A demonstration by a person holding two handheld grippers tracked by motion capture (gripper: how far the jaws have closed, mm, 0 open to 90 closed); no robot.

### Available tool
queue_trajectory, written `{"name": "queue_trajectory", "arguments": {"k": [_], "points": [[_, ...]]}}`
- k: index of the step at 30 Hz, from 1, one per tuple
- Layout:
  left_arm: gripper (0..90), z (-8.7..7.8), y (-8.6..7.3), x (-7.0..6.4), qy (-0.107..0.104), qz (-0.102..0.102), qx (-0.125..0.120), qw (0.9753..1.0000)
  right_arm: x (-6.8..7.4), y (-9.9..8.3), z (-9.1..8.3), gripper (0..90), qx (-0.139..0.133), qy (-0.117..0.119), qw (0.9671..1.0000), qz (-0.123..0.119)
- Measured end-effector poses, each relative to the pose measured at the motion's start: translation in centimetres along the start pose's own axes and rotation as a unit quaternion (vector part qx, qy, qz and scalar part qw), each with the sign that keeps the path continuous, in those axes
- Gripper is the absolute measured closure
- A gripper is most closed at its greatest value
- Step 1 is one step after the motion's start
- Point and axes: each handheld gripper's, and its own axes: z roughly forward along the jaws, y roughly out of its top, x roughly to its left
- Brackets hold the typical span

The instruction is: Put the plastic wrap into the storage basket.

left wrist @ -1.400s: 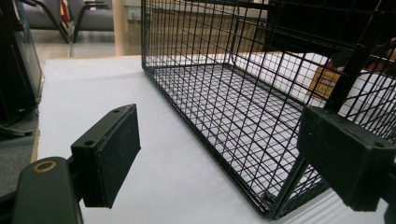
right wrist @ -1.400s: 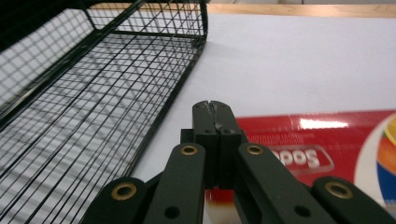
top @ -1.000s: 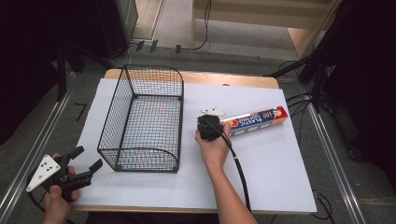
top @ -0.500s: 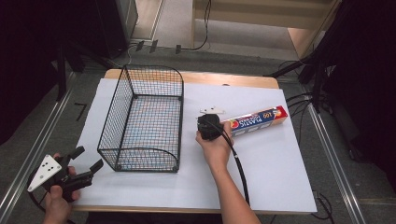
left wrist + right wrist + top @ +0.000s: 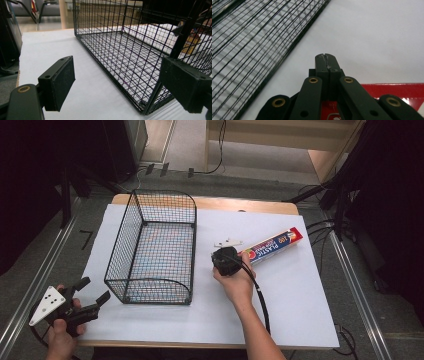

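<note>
Nothing moved | left tongs (image 5: 92,292) agape by basket (image 5: 150,250) | right tongs (image 5: 327,57) closed over plastic-wrap box (image 5: 272,245)

One wire basket (image 5: 150,255). One box of plastic wrap (image 5: 272,245). One white sheet (image 5: 300,310) over one wooden table (image 5: 240,204). Two handheld grippers: left gripper (image 5: 92,292), right gripper (image 5: 227,261).

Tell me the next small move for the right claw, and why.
Probably open the right claw and lower it around the near end of the plastic wrap box. Its jaws are pressed shut with nothing between them, and the red box lies right beneath it on the white sheet, outside the wire basket. The left claw waits open by the basket.
</note>
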Motion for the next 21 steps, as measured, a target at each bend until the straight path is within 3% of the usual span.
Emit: {"name": "queue_trajectory", "arguments": {"k": [5,11,15,19,20,21], "points": [[13.6,0.0,0.0,0.0,0.001,0.004,0.003,1.0,0.3,-1.5,-1.3,90.0,-0.005,0.006,0.9996,-0.026],[13.6,0.0,0.0,0.0,0.002,0.004,0.004,1.0,0.0,-3.3,-2.8,90.0,-0.027,0.029,0.9987,-0.032],[13.6,0.0,0.0,0.0,0.003,0.004,0.004,1.0,-0.1,-4.1,-4.0,90.0,-0.029,0.03,0.998,-0.048],[13.6,0.1,0.0,-0.1,0.002,0.003,0.004,1.0,-0.4,-4.5,-5.1,90.0,-0.023,0.036,0.9973,-0.061],[13.6,0.1,0.0,-0.1,0.003,0.005,0.005,1.0,-0.4,-4.6,-5.0,90.0,-0.013,0.048,0.9971,-0.057],[13.6,0.2,0.0,-0.1,0.003,0.003,0.006,1.0,-0.2,-5.0,-4.5,90.0,0.018,0.051,0.9965,-0.064]]}}
